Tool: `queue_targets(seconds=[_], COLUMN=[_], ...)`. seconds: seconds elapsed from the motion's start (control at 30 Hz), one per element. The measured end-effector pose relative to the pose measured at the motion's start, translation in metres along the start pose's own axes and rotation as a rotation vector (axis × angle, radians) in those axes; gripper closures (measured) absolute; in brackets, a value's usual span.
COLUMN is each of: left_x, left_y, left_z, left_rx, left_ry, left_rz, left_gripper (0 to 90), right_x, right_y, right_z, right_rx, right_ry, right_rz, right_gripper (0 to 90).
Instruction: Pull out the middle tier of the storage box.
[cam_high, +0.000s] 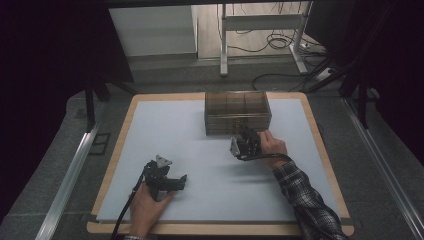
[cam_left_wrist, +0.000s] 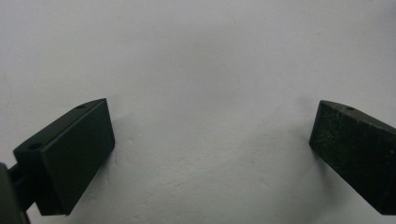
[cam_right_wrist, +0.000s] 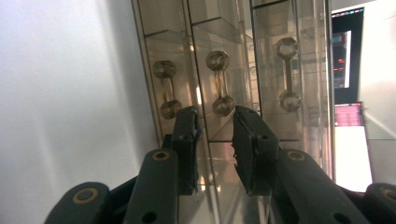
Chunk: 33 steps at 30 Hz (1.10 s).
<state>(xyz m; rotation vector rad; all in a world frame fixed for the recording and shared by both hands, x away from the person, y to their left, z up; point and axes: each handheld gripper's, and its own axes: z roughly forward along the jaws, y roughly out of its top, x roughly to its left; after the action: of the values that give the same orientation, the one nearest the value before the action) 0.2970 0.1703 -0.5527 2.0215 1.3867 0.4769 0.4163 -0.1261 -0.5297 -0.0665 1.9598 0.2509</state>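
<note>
A clear brown-tinted drawer box (cam_high: 237, 111) stands at the back middle of the white mat (cam_high: 200, 150). My right gripper (cam_high: 247, 136) is at its front face, held by a hand with a plaid sleeve. In the right gripper view the box front (cam_right_wrist: 210, 32) shows three dumbbell-shaped handles. My right gripper (cam_right_wrist: 218, 122) has its jaws narrowly apart, either side of the near end of the middle handle (cam_right_wrist: 219, 84), with a gap to both pads. My left gripper (cam_high: 175, 183) rests low on the mat at the front left. In its own view the left gripper (cam_left_wrist: 210, 140) is wide open over bare mat.
The mat lies on a wooden board (cam_high: 320, 145) whose edges frame it. A white table frame (cam_high: 260, 22) and cables (cam_high: 280, 42) stand on the floor beyond. Lit screens (cam_right_wrist: 343, 60) show past the box in the right gripper view.
</note>
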Motion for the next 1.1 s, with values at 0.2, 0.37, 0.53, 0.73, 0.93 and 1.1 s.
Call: queue_targets(seconds=[0.2, 0.37, 0.53, 0.73, 0.93, 1.1], left_x=[0.0, 0.0, 0.0, 0.0, 0.0, 0.0], left_y=[0.0, 0.0, 0.0, 0.0, 0.0, 0.0], left_z=[0.0, 0.0, 0.0, 0.0, 0.0, 0.0], left_rx=[0.0, 0.0, 0.0, 0.0, 0.0, 0.0], left_ry=[0.0, 0.0, 0.0, 0.0, 0.0, 0.0], left_rz=[0.0, 0.0, 0.0, 0.0, 0.0, 0.0], left_gripper=[0.0, 0.0, 0.0, 0.0, 0.0, 0.0], right_x=[0.003, 0.004, 0.007, 0.007, 0.008, 0.009], right_y=[0.005, 0.009, 0.013, 0.014, 0.013, 0.012], right_z=[0.006, 0.011, 0.012, 0.01, 0.006, 0.002], right_rx=[0.028, 0.042, 0.046, 0.044, 0.031, 0.021], right_ry=[-0.031, -0.061, -0.085, -0.087, -0.082, -0.07], right_rz=[-0.071, -0.094, -0.13, -0.128, -0.121, -0.113], right_gripper=[72.3, 75.5, 78.4, 79.9, 79.8, 79.8])
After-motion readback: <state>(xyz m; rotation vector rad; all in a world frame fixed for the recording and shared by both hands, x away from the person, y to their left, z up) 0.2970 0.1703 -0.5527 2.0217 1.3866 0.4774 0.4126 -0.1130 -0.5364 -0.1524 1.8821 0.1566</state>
